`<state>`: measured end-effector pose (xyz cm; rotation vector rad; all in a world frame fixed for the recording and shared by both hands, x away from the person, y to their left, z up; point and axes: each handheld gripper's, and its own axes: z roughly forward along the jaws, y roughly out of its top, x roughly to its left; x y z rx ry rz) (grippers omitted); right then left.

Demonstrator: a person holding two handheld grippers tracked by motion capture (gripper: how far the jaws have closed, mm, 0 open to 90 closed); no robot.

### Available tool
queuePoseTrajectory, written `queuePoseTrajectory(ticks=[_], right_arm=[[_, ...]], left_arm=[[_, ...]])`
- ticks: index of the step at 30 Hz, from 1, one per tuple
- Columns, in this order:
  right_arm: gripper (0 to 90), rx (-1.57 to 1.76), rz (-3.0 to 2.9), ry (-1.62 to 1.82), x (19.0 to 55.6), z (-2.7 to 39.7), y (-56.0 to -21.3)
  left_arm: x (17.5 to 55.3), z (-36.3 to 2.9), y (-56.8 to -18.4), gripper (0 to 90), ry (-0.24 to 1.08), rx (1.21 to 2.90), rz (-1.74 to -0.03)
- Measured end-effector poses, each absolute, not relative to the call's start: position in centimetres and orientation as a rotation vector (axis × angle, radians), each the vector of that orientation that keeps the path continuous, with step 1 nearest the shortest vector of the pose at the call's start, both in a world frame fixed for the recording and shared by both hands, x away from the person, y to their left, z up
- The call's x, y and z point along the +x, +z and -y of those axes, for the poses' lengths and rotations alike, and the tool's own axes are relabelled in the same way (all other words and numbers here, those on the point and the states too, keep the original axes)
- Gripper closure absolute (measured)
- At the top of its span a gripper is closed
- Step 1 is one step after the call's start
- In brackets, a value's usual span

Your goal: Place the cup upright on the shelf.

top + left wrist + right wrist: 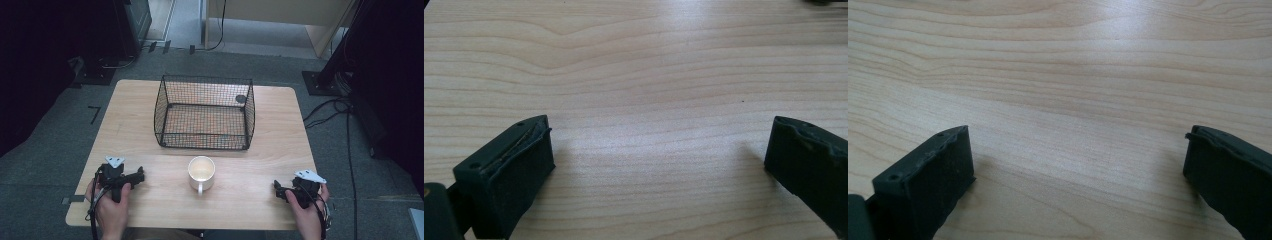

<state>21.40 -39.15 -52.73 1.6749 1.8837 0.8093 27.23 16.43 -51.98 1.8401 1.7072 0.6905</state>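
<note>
Light wooden rectangular table (150,100) with rounded corners sits on grey carpet floor (45,130), dark stands and cables around the edges. Black wire mesh basket (204,82) stands upright on the far-centre part of the table, open top, walls see-through; inside nothing but what looks like a small dark round disc (241,98) by the back right corner, cannot tell if it lies inside or behind the mesh. White ceramic mug (201,172) stands upright just in front of the basket, near-centre of the table, apart from the basket, handle pointing toward the person, inside looks pale and bare, no contents visible. The mug sits between the two hands, well apart from each. Left gripper (135,176), black with grey three-cornered plate on top, rests low at the near-left of the table in the person's left hand (112,205), jaws pointing toward the mug; in the left gripper view its jaws stand wide apart with only wood grain between them, holding nothing. Right gripper (279,189), same build, rests at the near-right in the right hand (307,212), pointing inward; in the right gripper view its jaws gape fully wide, bare table between, gripping nothing.
</note>
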Motion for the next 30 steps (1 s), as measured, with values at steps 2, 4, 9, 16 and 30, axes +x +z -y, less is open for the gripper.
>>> queuePoseTrajectory(ticks=[2, 4, 9, 16, 30], right_arm=[[0.0, 1.677, -1.881, 0.808, 21.4, 39.1, -52.7], [0.0, 1.708, -1.845, 0.797, 21.3, 38.8, -52.7], [0.0, 1.701, -1.893, 0.822, 21.2, 37.7, -52.3], [0.0, 1.654, -1.922, 0.858, 21.3, 34.9, -51.0], [0.0, 1.57, -1.983, 0.916, 20.7, 30.8, -49.8]], left_arm=[[27.2, -16.4, -52.0, 0.0, 0.69, 1.84, -1.707], [27.2, -16.4, -52.0, 0.0, 0.69, 1.839, -1.707], [27.2, -16.4, -52.0, 0.0, 0.69, 1.839, -1.707], [27.2, -16.4, -52.0, 0.0, 0.69, 1.839, -1.707], [27.2, -16.4, -52.0, 0.0, 0.689, 1.843, -1.702]])
